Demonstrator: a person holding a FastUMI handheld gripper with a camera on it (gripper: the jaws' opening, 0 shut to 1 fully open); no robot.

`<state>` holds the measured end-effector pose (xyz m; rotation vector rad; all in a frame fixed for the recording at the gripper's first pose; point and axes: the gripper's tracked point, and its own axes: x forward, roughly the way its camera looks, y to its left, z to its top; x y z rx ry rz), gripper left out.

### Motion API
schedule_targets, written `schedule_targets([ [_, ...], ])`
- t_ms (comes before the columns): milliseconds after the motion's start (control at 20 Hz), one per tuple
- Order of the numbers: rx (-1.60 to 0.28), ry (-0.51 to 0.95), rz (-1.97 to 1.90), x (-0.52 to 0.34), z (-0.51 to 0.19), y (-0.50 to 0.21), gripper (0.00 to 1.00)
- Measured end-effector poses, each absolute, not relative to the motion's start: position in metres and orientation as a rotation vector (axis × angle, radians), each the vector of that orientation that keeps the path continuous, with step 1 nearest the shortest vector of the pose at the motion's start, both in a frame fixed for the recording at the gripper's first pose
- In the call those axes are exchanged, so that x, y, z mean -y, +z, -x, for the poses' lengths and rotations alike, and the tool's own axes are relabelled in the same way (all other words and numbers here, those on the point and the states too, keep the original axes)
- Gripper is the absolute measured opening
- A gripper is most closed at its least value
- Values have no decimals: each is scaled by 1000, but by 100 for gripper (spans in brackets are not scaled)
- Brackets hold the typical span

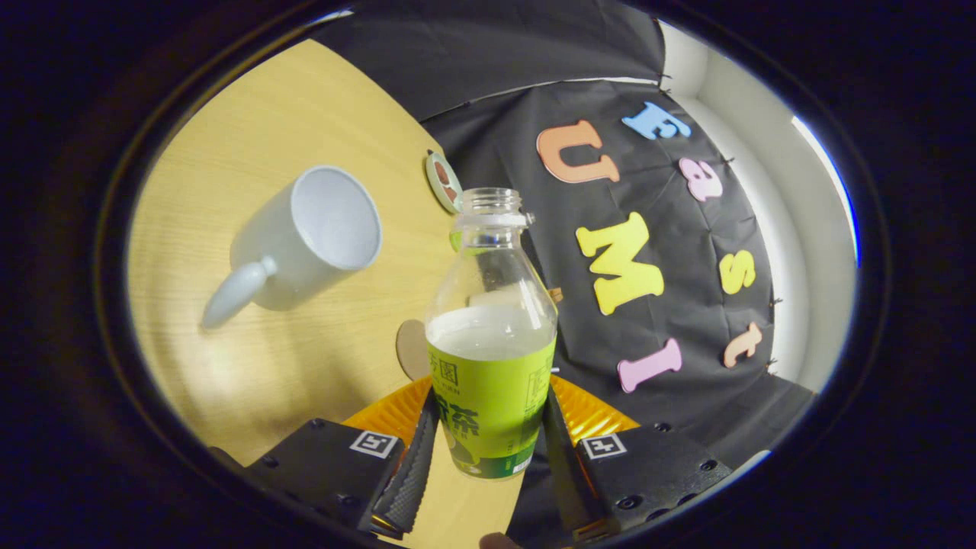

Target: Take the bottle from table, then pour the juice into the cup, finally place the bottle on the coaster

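Wooden bench (305, 107), light-grained, tilted across the view and meeting the black cloth wall (671, 320) behind. White cup (309, 240) resting on the bench, beyond the fingers and well off to the bottle's side, mouth open toward the camera, handle pointing away from the bottle. Clear uncapped bottle (492, 335) with green label, held upright relative to the fingers, pale juice up to just above the label. Hand-held gripper (488, 450) pinching the bottle, one finger pressed on each side of the label's lower part. Round brown coaster (412, 349) peeking out just behind the bottle. Small round patterned disc (443, 181) at the bench's far edge, near the bottle's neck.
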<state>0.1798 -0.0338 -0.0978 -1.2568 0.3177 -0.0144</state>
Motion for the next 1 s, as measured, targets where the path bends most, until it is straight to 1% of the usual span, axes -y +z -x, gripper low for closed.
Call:
schedule_targets([
  [600,-278,-38,1557,32,-177,-94,73],
  [1000,-257,-60,1690,34,-190,-76,73],
])
